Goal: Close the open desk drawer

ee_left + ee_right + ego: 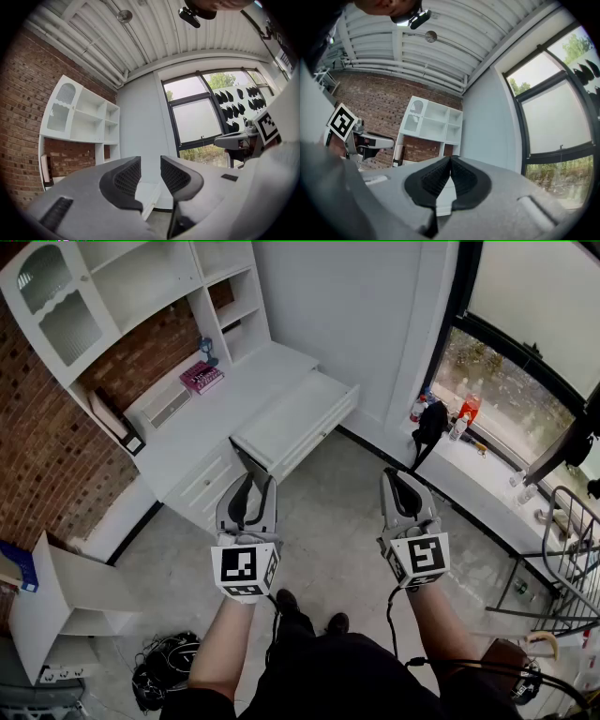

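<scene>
The white desk (202,423) stands in the upper left part of the head view, against a brick wall (47,456), with a white shelf unit (141,277) on top of it. The drawer (295,418) is pulled out of the desk toward the centre of the frame, and what shows of its inside looks white and bare. It is well apart from both grippers.

The left gripper (255,480) is held low in the centre-left, above the grey floor (328,521), and points toward the drawer. In the left gripper view the left gripper (150,176) has only a narrow gap between its black ribbed pads (125,177). Nothing is inside the gap, and the white drawer (148,196) shows far behind it.

The right gripper (397,476) is beside it, at the centre-right. In the right gripper view its pads (436,178) touch each other at the tips, so this claw (450,164) is fully closed and holds nothing.

Each gripper carries a marker cube (246,568) with a black and white square pattern, which has no letters. A pink box (202,377) lies on the desk top, and its print is too small to read. On the window sill (497,474) at the right stands an orange bottle (470,409), and its label is also not readable.
</scene>
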A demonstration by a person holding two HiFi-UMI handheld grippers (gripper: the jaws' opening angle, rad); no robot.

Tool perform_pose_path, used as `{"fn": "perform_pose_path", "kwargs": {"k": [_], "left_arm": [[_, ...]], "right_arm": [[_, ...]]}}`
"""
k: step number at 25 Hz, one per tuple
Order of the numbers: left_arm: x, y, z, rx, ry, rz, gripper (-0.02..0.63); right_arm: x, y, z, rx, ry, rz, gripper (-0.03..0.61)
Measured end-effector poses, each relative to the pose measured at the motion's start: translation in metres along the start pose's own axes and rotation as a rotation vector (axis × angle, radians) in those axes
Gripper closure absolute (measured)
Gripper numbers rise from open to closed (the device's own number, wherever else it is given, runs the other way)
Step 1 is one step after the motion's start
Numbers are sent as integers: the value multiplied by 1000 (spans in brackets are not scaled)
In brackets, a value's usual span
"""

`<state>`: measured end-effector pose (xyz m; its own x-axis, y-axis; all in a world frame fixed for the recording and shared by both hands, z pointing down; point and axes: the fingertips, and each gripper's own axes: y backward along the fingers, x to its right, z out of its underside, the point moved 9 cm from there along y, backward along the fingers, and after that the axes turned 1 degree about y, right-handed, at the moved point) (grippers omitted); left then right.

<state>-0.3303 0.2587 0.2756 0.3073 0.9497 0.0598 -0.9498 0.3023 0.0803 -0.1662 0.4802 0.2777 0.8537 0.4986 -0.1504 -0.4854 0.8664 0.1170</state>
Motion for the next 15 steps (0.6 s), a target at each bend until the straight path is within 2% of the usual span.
{"fn": "perform_pose_path", "kwargs": {"k": [10,13,15], "left_arm": [[9,4,-5,-8,4,-20,483],[11,5,-6,-4,7,-31,484],[12,6,-5,0,7,-43,482]], "right_arm": [[11,9,-2,-2,-11,-7,567],[17,9,1,-21,-22,-31,462],[20,8,3,-30,-30,-41,418]]}}
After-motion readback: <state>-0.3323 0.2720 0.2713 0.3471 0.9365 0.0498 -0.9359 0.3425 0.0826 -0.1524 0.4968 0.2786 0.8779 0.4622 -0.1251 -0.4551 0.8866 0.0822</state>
